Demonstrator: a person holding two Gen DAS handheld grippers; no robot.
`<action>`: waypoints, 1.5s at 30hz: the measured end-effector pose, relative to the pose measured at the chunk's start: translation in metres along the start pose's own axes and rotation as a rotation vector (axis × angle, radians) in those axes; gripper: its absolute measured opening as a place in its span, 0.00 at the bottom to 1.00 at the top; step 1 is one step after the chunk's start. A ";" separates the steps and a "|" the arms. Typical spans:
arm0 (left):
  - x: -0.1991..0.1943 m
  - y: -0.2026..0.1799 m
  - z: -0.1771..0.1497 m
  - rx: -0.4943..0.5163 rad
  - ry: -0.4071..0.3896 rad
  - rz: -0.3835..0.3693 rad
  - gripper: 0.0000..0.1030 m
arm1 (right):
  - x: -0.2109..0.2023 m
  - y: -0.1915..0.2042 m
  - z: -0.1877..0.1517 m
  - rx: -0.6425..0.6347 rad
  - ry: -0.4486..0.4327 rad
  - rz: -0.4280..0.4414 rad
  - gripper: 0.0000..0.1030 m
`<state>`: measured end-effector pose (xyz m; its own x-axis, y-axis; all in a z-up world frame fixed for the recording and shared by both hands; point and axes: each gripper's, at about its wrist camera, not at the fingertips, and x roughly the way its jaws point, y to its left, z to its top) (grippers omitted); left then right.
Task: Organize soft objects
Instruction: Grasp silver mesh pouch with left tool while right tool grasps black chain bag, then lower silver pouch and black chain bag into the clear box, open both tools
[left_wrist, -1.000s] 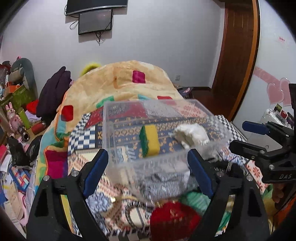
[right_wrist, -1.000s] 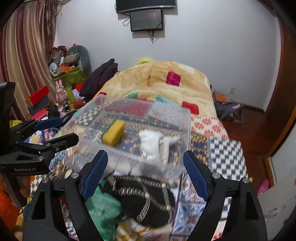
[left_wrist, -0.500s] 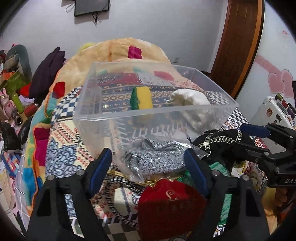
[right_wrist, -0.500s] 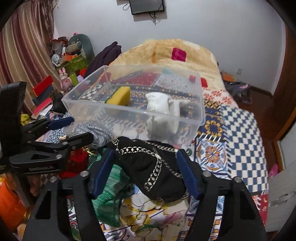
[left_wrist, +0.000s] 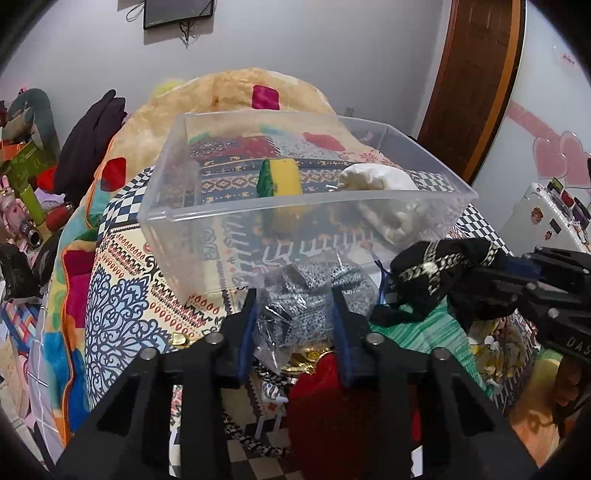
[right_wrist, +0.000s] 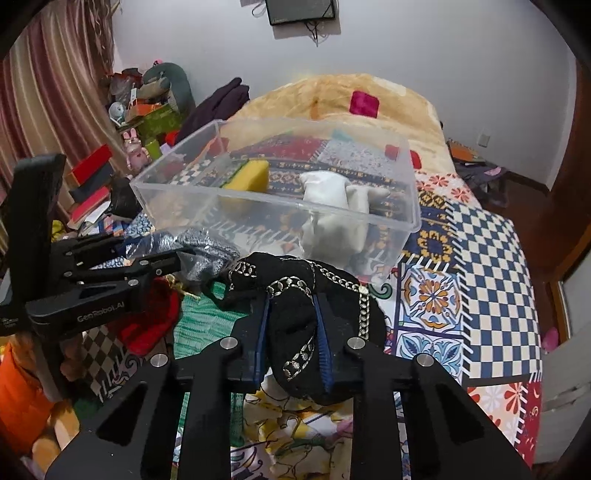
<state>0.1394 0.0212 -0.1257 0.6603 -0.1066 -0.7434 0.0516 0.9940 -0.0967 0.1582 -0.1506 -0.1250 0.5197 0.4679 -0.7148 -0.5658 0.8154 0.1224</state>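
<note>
Left tongs (left_wrist: 293, 321) pinched on a bagged grey knit item (left_wrist: 306, 295), crumpled in clear plastic, just before the clear plastic bin (left_wrist: 295, 210) on the bed (right_wrist: 480, 236). Right tongs (right_wrist: 291, 332) clamped on a black garment with gold chain trim (right_wrist: 295, 291), bunched, long axis running leftward. Bin holds a yellow-green sponge (left_wrist: 280, 177) and white cloth (left_wrist: 384, 199).

My left hand-held gripper (left_wrist: 293, 325) pinches a grey knit item in a clear bag (left_wrist: 295, 314), just in front of the clear bin (left_wrist: 295, 208). My right hand-held gripper (right_wrist: 291, 332) clamps a black cloth with gold chain trim (right_wrist: 295, 295). In the bin lie a yellow-green sponge (left_wrist: 280, 177) on edge and a white cloth (left_wrist: 384, 199).
</note>
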 end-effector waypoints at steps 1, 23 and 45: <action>-0.001 0.001 -0.001 0.000 -0.001 -0.001 0.32 | -0.003 0.000 0.000 -0.001 -0.009 -0.003 0.19; -0.100 -0.008 0.027 0.024 -0.268 -0.002 0.27 | -0.076 0.002 0.042 -0.008 -0.262 -0.037 0.19; -0.033 0.025 0.070 0.006 -0.188 0.097 0.27 | -0.002 0.002 0.095 0.017 -0.211 -0.034 0.19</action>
<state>0.1714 0.0516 -0.0578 0.7907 -0.0045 -0.6122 -0.0150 0.9995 -0.0268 0.2167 -0.1175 -0.0582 0.6615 0.5000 -0.5590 -0.5361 0.8365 0.1138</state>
